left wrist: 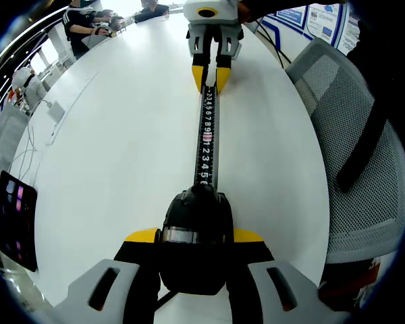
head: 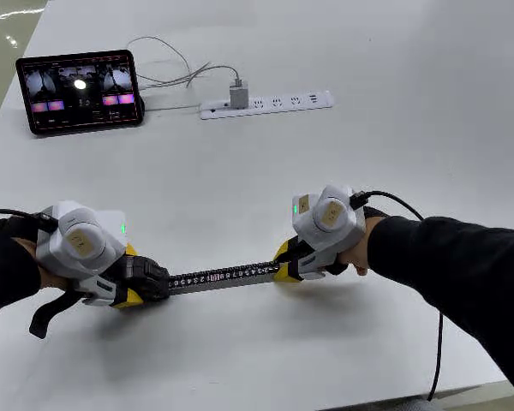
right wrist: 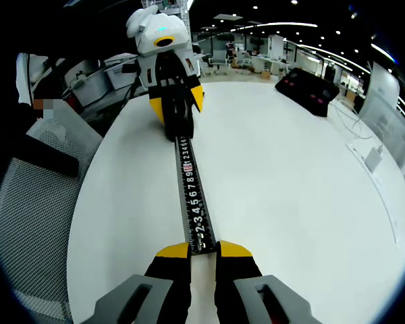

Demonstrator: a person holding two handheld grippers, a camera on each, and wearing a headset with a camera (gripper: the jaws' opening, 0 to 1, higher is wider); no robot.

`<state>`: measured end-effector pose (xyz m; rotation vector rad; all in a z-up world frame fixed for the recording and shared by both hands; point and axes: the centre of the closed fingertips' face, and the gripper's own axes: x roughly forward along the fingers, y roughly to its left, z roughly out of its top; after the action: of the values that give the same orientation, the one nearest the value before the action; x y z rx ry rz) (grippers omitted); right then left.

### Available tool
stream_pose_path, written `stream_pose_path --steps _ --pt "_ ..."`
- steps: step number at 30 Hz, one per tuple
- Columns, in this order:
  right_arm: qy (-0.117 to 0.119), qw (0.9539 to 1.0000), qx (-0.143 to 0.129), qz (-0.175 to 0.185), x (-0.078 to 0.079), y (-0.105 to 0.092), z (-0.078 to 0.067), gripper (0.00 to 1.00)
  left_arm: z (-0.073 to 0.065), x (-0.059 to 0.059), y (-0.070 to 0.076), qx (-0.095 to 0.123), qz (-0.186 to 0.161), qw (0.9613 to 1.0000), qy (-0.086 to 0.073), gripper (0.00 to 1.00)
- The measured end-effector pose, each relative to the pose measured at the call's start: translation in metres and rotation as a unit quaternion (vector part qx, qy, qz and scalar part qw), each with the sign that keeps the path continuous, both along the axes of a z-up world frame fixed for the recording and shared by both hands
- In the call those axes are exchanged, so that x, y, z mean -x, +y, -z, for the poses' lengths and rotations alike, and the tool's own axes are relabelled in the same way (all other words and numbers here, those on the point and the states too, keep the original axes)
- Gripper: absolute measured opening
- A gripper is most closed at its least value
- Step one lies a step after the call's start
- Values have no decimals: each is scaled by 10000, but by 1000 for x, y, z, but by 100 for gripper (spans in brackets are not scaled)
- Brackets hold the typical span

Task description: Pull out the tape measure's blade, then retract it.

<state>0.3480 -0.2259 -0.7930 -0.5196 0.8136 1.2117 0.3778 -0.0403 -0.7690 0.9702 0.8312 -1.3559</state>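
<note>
One black, rounded plastic tape measure case clamped between the yellow-tipped fingers of the left gripper, fingers spread only as wide as the case and pressed against both its flanks

Out of the case mouth, straight ahead of those fingers: a narrow dark blade with white numerals and one red mark, drawn out in a nearly straight line to the fingers of the right gripper

Far end of the blade pinched between the right fingertips, closed to a thin gap with the blade tip lying in it; same pinch seen head-on at the top of the left gripper view

Stretched span of blade bare between the two sets of fingertips, both grippers facing each other along it; in the right gripper view, case seated at the far end of the blade under the left fingers

Below both pairs of fingers, a plain white tabletop; blade low over it, touching or not cannot be told

Well beyond the fingers on the far side of the table: a black tablet with a lit screen, a long white power strip with a grey plug adapter in it, thin pale cables looping between them

Behind the right fingers, a black cable trailing from the gripper body over a dark sleeve

Off the table edge, to the side of the left fingers, a grey mesh chair
</note>
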Motion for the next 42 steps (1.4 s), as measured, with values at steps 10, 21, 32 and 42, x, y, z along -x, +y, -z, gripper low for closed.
stream_pose_path --steps 10,21,32,42 --pt "-41 10000 63 -63 1 -5 0 8 1 -1 0 4 1 10000 2 32" --pt "-26 9999 76 -63 1 -10 0 8 1 -2 0 3 0 10000 6 32" --pt "-7 9999 112 -38 2 -18 0 8 1 -1 0 -5 -4 10000 1 32" --pt "-5 9999 108 10 3 -23 0 8 0 0 0 -8 -4 10000 -5 32"
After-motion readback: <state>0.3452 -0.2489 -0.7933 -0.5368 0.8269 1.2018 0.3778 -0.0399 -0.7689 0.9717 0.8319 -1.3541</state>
